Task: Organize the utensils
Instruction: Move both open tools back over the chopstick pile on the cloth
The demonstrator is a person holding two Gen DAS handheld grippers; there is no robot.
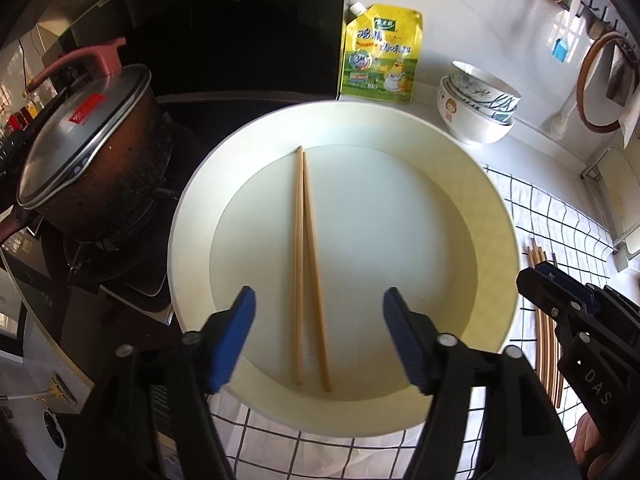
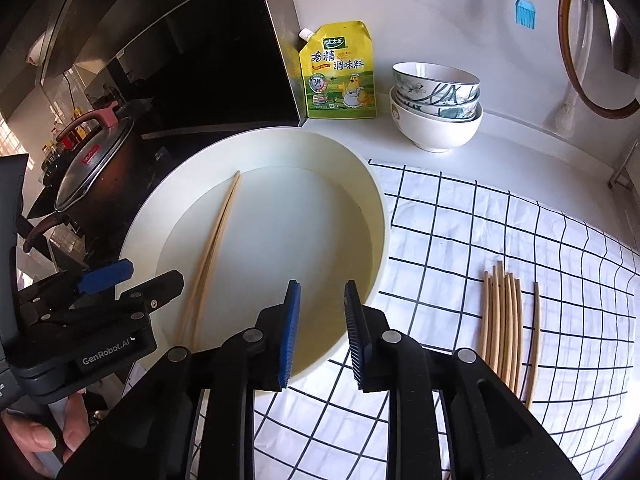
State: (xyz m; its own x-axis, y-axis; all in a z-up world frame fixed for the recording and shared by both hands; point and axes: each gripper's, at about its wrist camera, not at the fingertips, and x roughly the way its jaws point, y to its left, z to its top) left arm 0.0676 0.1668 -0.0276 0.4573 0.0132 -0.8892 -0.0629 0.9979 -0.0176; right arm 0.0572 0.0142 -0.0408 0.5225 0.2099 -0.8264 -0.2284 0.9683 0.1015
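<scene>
Risk of rolling: chopsticks [image 1: 308,268] loose in plate [image 1: 496,216], splayed at near ends, apart from bundle [image 2: 504,328] on cloth [image 2: 460,232]. Left gripper [image 1: 320,340] wide open above, empty; right gripper [image 2: 322,336] slightly parted, empty. Could scatter if nudged.

Two wooden chopsticks [image 1: 308,268] lie side by side in a pale round basin [image 1: 496,216], beneath the wide-open blue-padded left gripper [image 1: 320,336], beside a lidded pot [image 1: 92,152].
</scene>
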